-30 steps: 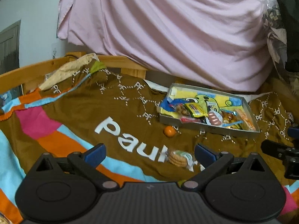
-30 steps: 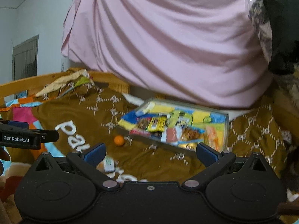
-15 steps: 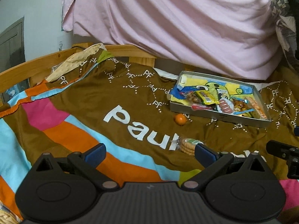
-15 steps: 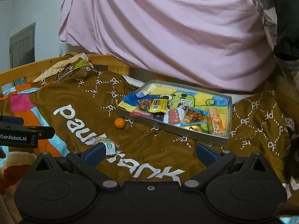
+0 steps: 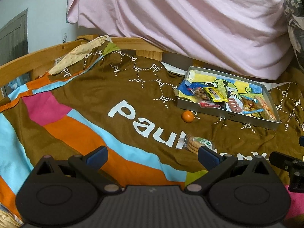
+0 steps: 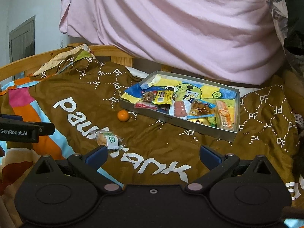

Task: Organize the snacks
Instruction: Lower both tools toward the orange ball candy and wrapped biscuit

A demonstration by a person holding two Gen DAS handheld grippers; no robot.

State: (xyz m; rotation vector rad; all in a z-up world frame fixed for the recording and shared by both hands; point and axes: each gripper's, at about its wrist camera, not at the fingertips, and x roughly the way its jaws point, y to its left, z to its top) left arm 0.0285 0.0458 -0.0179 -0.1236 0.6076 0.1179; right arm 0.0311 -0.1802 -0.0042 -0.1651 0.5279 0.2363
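Both claws hung over the bed with their jaws spread wide and nothing between them: the left claw [image 5: 153, 153] and the right claw [image 6: 153, 154]. On the brown blanket [image 6: 79, 87] lay two loose snacks. One was a small orange ball-shaped item [image 6: 123, 115], just beside the near left corner of the tray (whether fruit or sweet could not be told). The other was a single clear packet of biscuits with a green label [image 6: 107, 137], nearer the claws and close to the right claw's left fingertip [image 6: 96, 156]. One shallow grey tray [image 6: 207, 131] sat tilted on the blanket, lined with a yellow-and-blue cartoon print and holding a cluster of wrapped snacks, roughly eight, though overlaps made an exact count uncertain. A pink sheet [image 6: 171, 28] draped behind everything.
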